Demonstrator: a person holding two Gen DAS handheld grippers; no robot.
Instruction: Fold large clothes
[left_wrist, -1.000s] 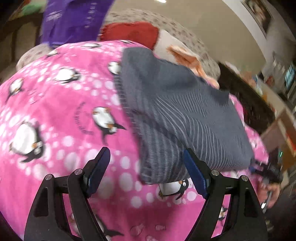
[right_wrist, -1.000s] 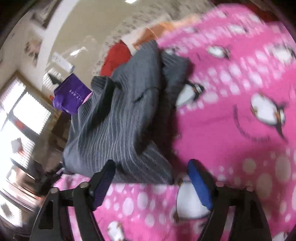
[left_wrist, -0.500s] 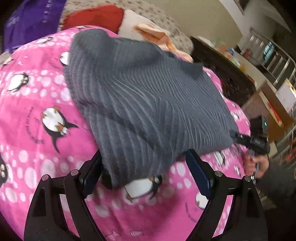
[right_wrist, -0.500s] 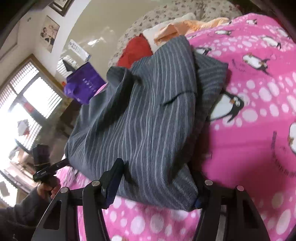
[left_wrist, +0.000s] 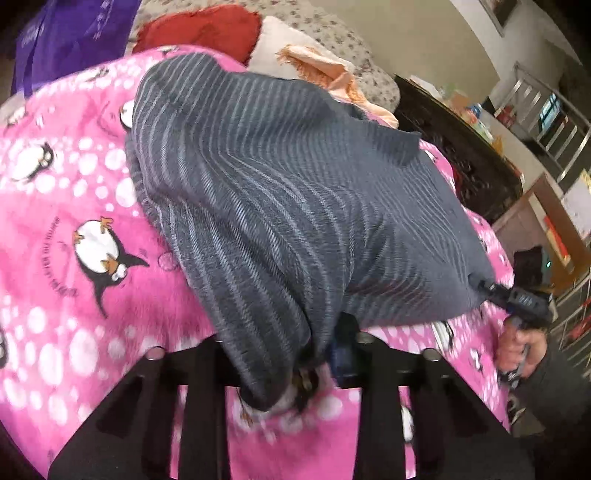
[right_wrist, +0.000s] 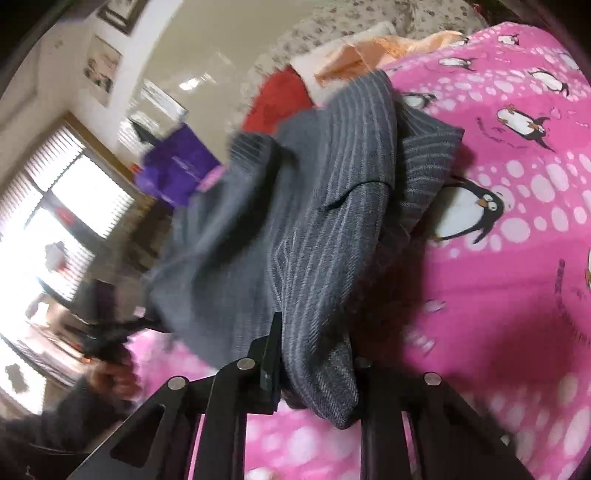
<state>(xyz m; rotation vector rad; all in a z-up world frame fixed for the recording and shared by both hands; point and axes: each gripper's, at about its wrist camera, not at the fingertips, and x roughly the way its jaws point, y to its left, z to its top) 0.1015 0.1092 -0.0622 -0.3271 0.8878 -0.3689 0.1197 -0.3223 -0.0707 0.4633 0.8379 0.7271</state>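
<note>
A grey striped sweater (left_wrist: 280, 192) lies folded on a pink penguin-print blanket (left_wrist: 74, 221). My left gripper (left_wrist: 288, 354) is shut on the sweater's near corner, which drapes over and hides its fingers. In the right wrist view the same sweater (right_wrist: 295, 221) is raised off the blanket (right_wrist: 517, 277) at its near edge. My right gripper (right_wrist: 314, 369) is shut on that near edge. The right gripper also shows in the left wrist view (left_wrist: 484, 286), pinching the sweater's other corner. The left gripper shows blurred in the right wrist view (right_wrist: 144, 325).
A purple bag (left_wrist: 66, 33), a red cushion (left_wrist: 199, 29) and an orange cloth (left_wrist: 325, 74) lie beyond the sweater. A dark cabinet (left_wrist: 461, 158) stands to the right of the bed. A bright window (right_wrist: 48, 229) is at the left of the right wrist view.
Both grippers moved in onto the sweater's near edge and shut on its corners. The near edge has lifted off the blanket.
</note>
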